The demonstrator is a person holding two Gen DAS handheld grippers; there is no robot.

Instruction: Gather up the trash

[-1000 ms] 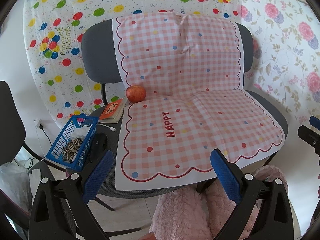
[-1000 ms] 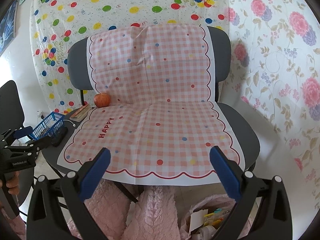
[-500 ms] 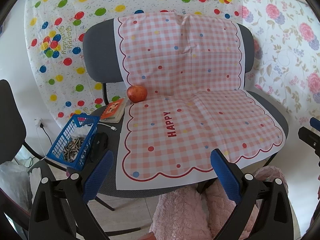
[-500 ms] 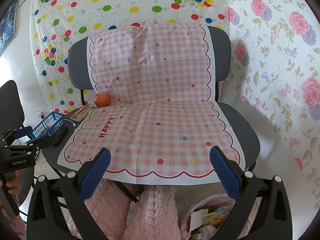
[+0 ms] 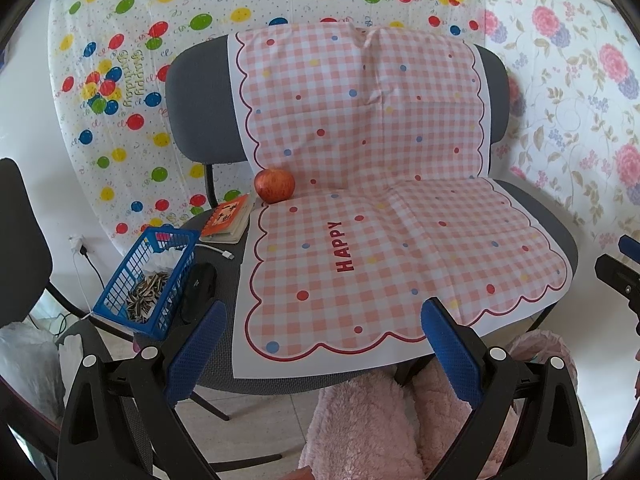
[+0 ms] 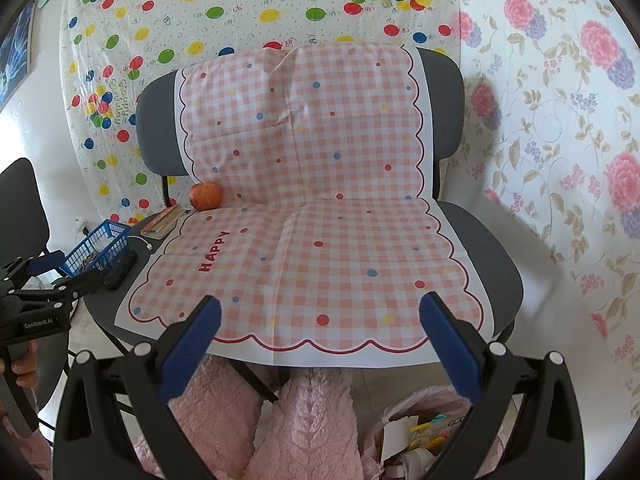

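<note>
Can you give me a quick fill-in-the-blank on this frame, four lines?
1. The apple rests at the checked cloth's back-left ____.
2. The blue basket holds sunflower ____.
3. The red word printed on the cloth is ____.
4. Both the left hand-held gripper and the right hand-held gripper have their jaws ____.

Missing words: corner; seeds; HAPPY; open

The blue basket (image 5: 149,280) holds a pile of small striped bits, too small to name for sure. A dark thing (image 5: 198,290) lies just beside the basket, and its shape is hard to make out. The words on the orange book (image 5: 230,216) are too tiny to read. The bag (image 6: 416,436) on the floor is cut off by the bottom edge of the right view.
</note>
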